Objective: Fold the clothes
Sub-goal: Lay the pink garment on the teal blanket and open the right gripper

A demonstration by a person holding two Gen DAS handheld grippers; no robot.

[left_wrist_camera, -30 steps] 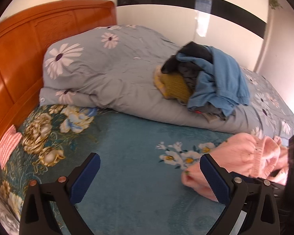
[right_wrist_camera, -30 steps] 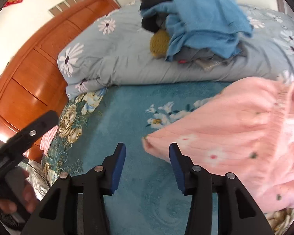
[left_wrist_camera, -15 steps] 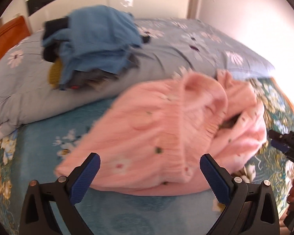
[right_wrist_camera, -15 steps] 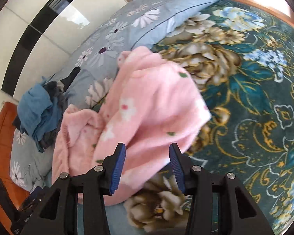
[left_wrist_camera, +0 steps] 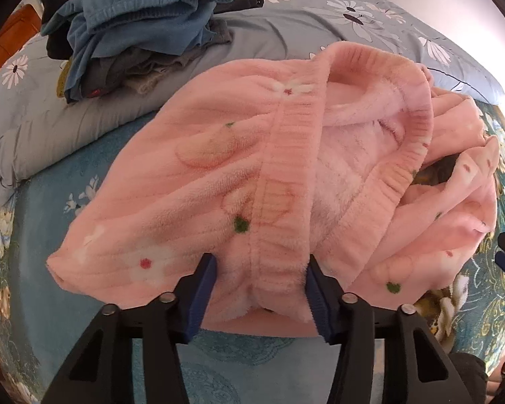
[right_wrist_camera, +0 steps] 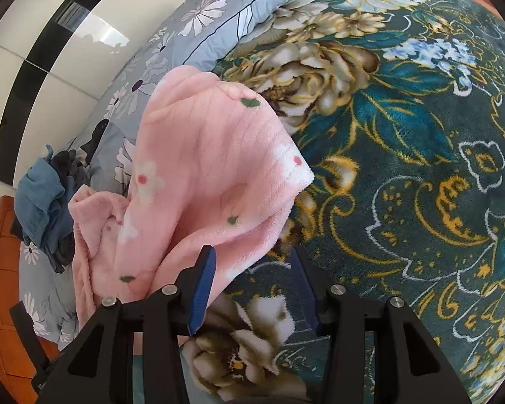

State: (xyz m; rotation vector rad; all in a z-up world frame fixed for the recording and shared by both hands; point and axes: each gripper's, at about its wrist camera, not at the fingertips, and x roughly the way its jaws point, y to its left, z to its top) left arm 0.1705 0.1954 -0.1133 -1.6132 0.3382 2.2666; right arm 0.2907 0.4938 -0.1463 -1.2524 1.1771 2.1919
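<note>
The bed [right_wrist_camera: 421, 175], under a dark teal floral blanket, fills the space ahead of both pairs of jaws. A grey flowered quilt [left_wrist_camera: 286, 30] lies far beyond the left jaws, with a heap of blue and dark clothes [left_wrist_camera: 144, 27] on it.

The pink fleece garment [left_wrist_camera: 219, 185] lies bunched on the bed, directly in front of the left gripper [left_wrist_camera: 259, 289]. Its jaws stand apart with the ribbed waistband [left_wrist_camera: 279, 202] between them, so nothing is clamped yet. If they close here, I think they may catch several layers together, and the fold would come out lumpy.

The right gripper [right_wrist_camera: 252, 286] also has its jaws apart. A corner of the garment reaches just past its left jaw, and the gap shows mostly blanket. Closing now could pinch the blanket instead, or miss the cloth.
</note>
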